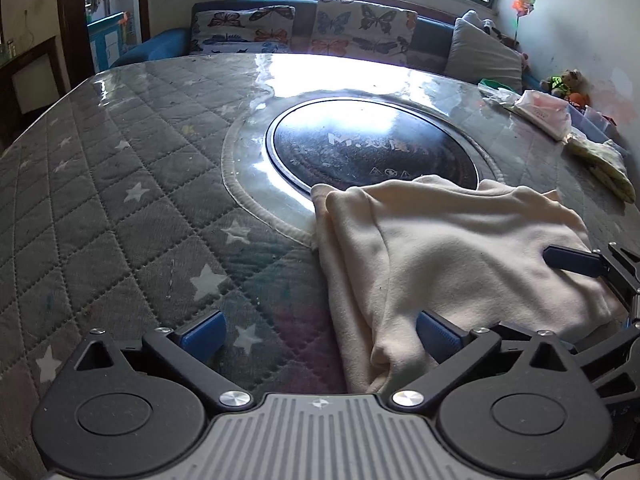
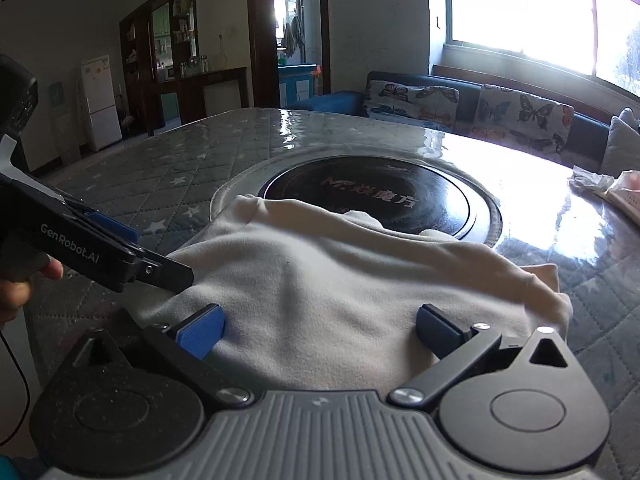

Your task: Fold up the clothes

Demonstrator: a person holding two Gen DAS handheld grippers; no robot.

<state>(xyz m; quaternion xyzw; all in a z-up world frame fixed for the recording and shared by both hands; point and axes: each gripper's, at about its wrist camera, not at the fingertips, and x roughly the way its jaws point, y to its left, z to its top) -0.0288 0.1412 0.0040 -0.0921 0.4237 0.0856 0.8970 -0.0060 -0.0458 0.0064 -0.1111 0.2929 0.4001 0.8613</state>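
A cream garment (image 1: pixel 452 248) lies partly folded on the quilted table, its far edge over the round black hotplate (image 1: pixel 372 148). My left gripper (image 1: pixel 320 336) is open at the garment's near left edge, its right finger on the cloth and its left finger over the bare quilt. My right gripper (image 2: pixel 320 332) is open over the garment (image 2: pixel 340 280), both blue pads resting on the cloth. The left gripper's body shows at the left of the right wrist view (image 2: pixel 100 252), touching the cloth's left edge. The right gripper's fingers (image 1: pixel 576 262) show at the right of the left wrist view.
The table has a grey star-quilted cover (image 1: pixel 120 200) under clear plastic. A folded yellow-green cloth (image 1: pixel 604 164) and a pink-white bag (image 1: pixel 544 112) lie at the table's far right. A sofa with butterfly cushions (image 1: pixel 344 28) stands behind the table under the window.
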